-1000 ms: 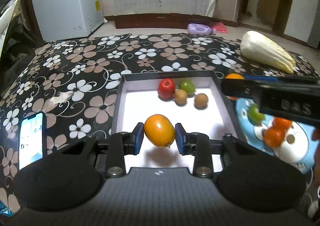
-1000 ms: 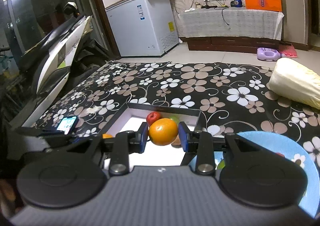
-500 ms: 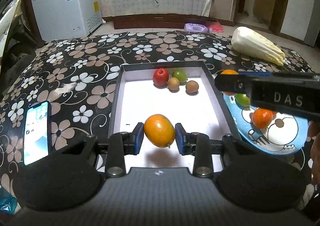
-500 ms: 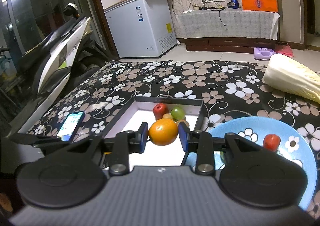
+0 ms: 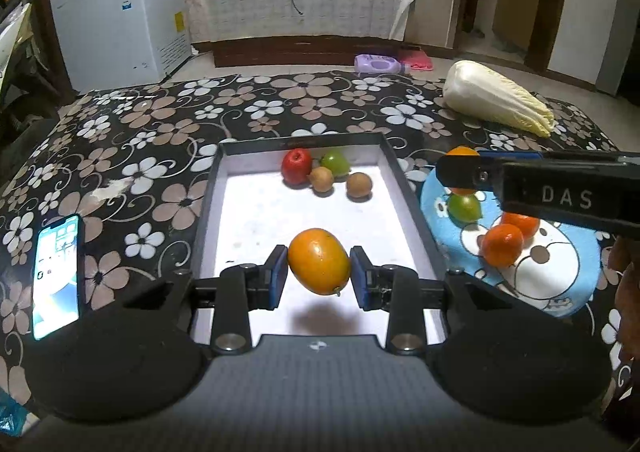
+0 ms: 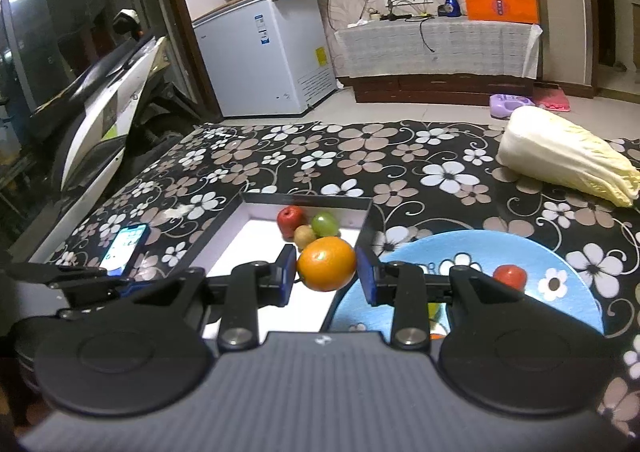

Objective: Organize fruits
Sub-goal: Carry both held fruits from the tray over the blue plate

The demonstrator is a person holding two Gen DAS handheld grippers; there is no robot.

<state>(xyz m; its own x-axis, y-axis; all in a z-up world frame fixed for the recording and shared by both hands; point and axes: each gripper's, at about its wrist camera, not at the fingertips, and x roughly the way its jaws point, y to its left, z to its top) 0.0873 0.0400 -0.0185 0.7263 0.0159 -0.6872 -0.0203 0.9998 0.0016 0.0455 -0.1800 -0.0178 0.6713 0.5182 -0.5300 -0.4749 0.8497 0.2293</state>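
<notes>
Left-wrist view: the left gripper (image 5: 319,277) is closed on an orange-yellow mango (image 5: 319,261), its blue pads pressing the fruit's two sides; the mango hangs clear above the near half of the white-floored tray (image 5: 256,212), with its shadow on the tray floor below. Against the tray's far wall lie a red apple (image 5: 296,166), a green apple (image 5: 335,163) and two brown kiwis (image 5: 321,179) (image 5: 359,185) — the apples and the nearer kiwi touching, the second kiwi just apart. To the right of the tray, just beside its wall, sits a blue cartoon plate (image 5: 560,276) carrying a green fruit (image 5: 464,207) and two tangerines (image 5: 502,245) (image 5: 520,223). The right gripper (image 5: 460,172) enters above the plate's far-left edge, seen side-on. Left of the tray a lit phone (image 5: 56,274) lies flat on the flowered tablecloth (image 5: 160,124); beyond the tray, to the far right, rests a napa cabbage (image 5: 496,98).

Right-wrist view: the right gripper (image 6: 326,272) is clamped on a round orange (image 6: 326,263), held in the air over the tray's (image 6: 256,220) right wall — between tray and plate (image 6: 480,248). The red apple (image 6: 291,221), green apple (image 6: 324,223) and one kiwi (image 6: 305,236) show beyond it at the far wall.
</notes>
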